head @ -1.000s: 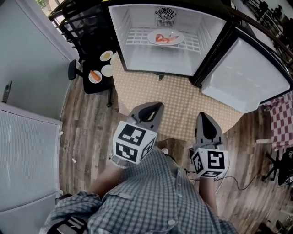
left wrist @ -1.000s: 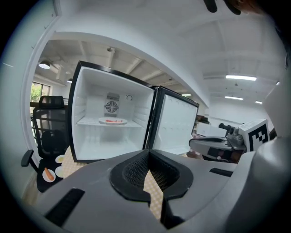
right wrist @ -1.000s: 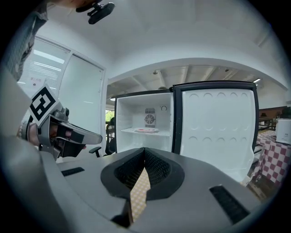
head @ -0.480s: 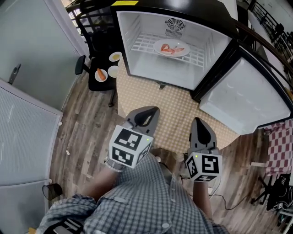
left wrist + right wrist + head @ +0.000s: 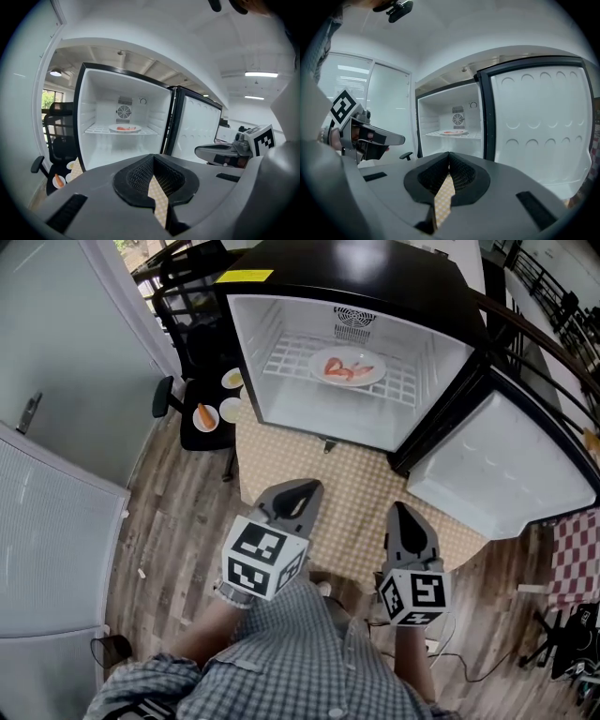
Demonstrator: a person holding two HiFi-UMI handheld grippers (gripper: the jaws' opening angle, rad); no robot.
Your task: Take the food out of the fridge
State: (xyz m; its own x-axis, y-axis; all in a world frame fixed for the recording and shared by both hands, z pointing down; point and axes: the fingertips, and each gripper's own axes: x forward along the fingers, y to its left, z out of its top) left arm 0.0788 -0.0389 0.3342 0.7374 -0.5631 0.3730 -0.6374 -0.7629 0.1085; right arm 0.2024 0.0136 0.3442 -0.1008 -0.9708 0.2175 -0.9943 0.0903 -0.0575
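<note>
Food (image 5: 349, 371) lies on a white plate (image 5: 378, 371) on the wire shelf (image 5: 286, 357) of the open fridge (image 5: 445, 343), well apart from my grippers. My left gripper (image 5: 302, 488) and right gripper (image 5: 403, 512) both have the jaws together, with nothing between them. On the fridge top is a yellow label (image 5: 246, 276), its writing too small for me to read

Plate (image 5: 453, 132) in open fridge (image 5: 427, 117) (right gripper (image 5: 449, 153) closed)
</note>
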